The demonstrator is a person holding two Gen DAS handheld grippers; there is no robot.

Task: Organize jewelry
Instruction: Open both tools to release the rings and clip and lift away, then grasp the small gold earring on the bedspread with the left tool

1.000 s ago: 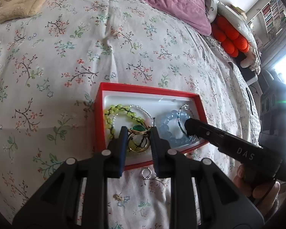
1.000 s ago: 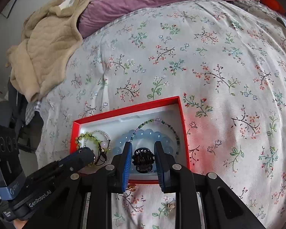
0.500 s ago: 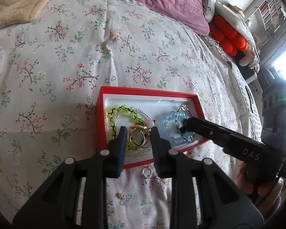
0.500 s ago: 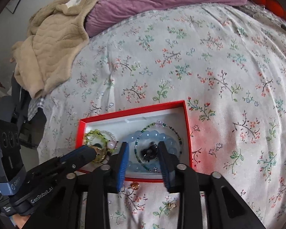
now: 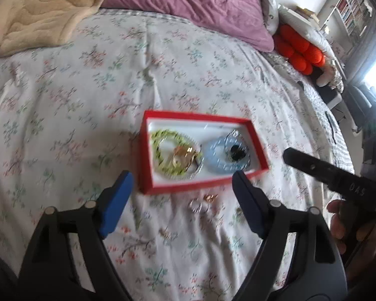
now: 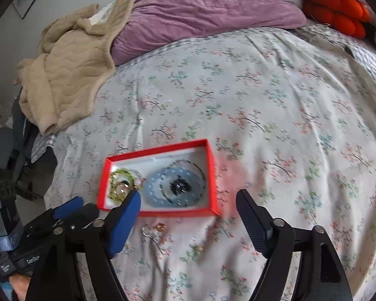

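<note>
Red jewelry box (image 5: 200, 188) beyond left gripper (image 5: 181, 197) — jaws just opened, empty.

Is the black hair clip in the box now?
In. The clip lies inside the red box, on the blue bracelet, clear of the right gripper.

The left claw (image 5: 180, 195) is black plastic, two angled arms with cut-out gaps, silver round screw heads at the joints and blue pads (image 5: 115, 202) on the inner faces. The right claw (image 6: 188, 215) is built the same, one pad blue, the other dark and ribbed. Seen from the side, its body bears pale letters "DAS"; the left one's handle reads "GenRob".
</note>
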